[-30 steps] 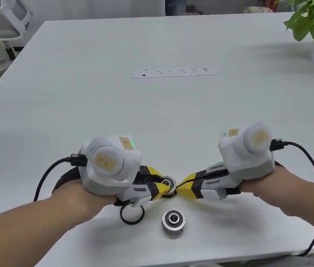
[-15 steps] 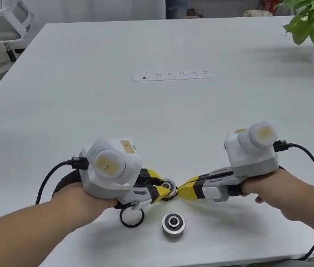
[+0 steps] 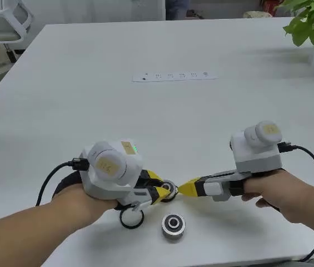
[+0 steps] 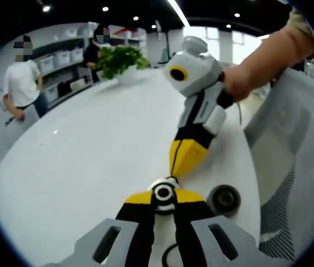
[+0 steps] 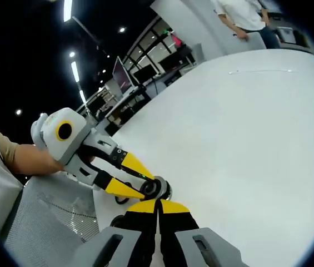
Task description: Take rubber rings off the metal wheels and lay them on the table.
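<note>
Left gripper (image 3: 162, 192) has its yellow-tipped jaws clamped on a small round silver metal wheel (image 4: 163, 193), jaws only as wide apart as the wheel itself. Right gripper (image 3: 183, 188) comes at that wheel from the opposite side, jaws pressed tight together w/ no gap, tips right at the wheel's rim. Can't tell if they've pinched anything tbh. On the white table (image 3: 90, 100), a loose black rubber ring (image 3: 131, 218) lies just beside the held wheel, under the left gripper, and a 2nd metal wheel w/ a dark band (image 3: 173, 225) sits near it, on the person's side.
</note>
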`<state>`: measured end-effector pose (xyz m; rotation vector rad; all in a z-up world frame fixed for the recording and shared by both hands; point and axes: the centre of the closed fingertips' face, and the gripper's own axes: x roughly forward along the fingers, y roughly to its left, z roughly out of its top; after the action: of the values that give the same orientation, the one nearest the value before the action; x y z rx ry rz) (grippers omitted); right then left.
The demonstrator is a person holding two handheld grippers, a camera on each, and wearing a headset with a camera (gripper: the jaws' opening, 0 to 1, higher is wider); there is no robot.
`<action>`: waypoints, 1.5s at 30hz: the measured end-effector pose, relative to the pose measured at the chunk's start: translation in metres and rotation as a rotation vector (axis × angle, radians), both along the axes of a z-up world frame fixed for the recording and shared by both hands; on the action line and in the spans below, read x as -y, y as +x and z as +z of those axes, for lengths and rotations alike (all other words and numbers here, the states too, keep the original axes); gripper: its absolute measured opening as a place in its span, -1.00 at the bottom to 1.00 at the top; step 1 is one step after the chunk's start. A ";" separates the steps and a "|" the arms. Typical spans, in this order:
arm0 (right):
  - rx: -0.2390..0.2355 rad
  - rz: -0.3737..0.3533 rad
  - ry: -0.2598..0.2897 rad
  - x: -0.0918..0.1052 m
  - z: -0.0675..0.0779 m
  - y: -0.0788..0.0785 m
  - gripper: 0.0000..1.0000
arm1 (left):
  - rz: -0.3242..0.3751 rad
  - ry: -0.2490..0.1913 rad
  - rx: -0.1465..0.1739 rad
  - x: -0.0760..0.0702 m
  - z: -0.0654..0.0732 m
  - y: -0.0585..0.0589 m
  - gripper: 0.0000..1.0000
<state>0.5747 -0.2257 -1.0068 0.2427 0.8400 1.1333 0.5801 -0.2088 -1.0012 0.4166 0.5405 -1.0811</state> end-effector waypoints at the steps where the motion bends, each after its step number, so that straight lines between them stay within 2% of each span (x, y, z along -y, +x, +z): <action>1: -0.002 -0.002 -0.002 -0.001 0.000 -0.002 -1.00 | 0.001 -0.001 0.000 0.000 0.000 0.000 -0.76; 10: -0.101 -0.097 0.065 -0.005 0.002 -0.002 -1.00 | 0.012 -0.003 -0.001 0.000 0.000 0.000 -0.76; 15: -0.109 -0.106 0.097 -0.005 0.005 0.001 -1.00 | 0.021 0.000 0.003 0.001 0.000 0.000 -0.76; 17: -0.090 -0.092 0.092 -0.006 0.006 0.001 -1.00 | 0.024 0.004 0.004 0.001 0.000 0.000 -0.76; 25: -0.088 -0.069 0.110 -0.013 0.009 0.001 -1.00 | 0.025 0.006 0.006 0.001 0.000 0.000 -0.77; 31: -0.085 -0.046 0.124 -0.022 0.014 -0.007 -1.00 | 0.018 0.006 0.009 0.001 0.000 0.000 -0.77; 33: -0.096 -0.039 0.146 -0.027 0.019 -0.010 -1.00 | 0.016 0.005 0.010 0.001 0.000 0.000 -0.77; 34: -0.052 -0.021 0.122 -0.027 0.017 -0.009 -1.00 | 0.016 0.006 0.010 0.001 0.000 0.000 -0.77; 36: -0.077 -0.033 0.131 -0.026 0.018 -0.010 -1.00 | 0.017 0.004 0.009 0.001 0.001 0.000 -0.77; 45: -0.094 -0.024 0.155 -0.027 0.023 -0.014 -1.00 | 0.011 0.006 0.012 0.001 0.001 0.000 -0.76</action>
<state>0.5607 -0.1983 -0.9837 0.4363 0.8306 1.1735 0.5799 -0.2098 -1.0006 0.4248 0.5353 -1.0664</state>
